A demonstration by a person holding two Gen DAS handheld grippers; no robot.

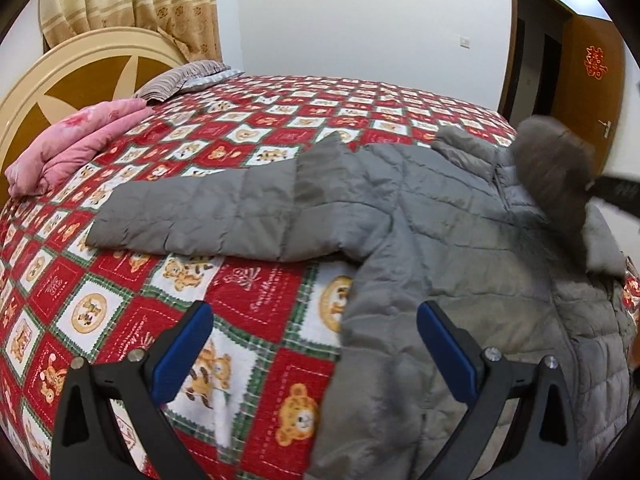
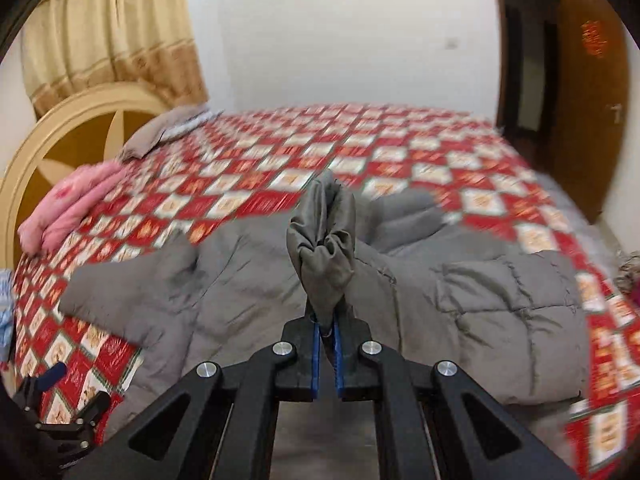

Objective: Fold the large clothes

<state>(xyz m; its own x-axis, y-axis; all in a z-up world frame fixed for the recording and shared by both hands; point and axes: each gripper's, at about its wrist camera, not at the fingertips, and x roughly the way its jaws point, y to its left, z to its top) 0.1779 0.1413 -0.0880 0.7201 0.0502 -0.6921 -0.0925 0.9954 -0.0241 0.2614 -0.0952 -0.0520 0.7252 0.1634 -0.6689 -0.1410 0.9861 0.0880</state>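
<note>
1. On the red teddy-bear bedspread (image 1: pixel 256 304), a grey puffer jacket (image 1: pixel 440 232) lies near the front edge, one sleeve stretched flat toward the headboard (image 1: pixel 24 92).
2. Left gripper (image 1: pixel 316 344) is wide open, holding nothing.
3. Right gripper (image 2: pixel 327 340) is pinched on the jacket's bunched cuff (image 2: pixel 324 240), lifted up.
4. Far half of the bed's bare.

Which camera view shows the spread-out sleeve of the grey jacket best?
The left wrist view: there the sleeve lies flat, sharp and whole on the bedspread. In the right wrist view the same sleeve is blurred, because the right gripper is shut on a bunched piece of the jacket.
</note>
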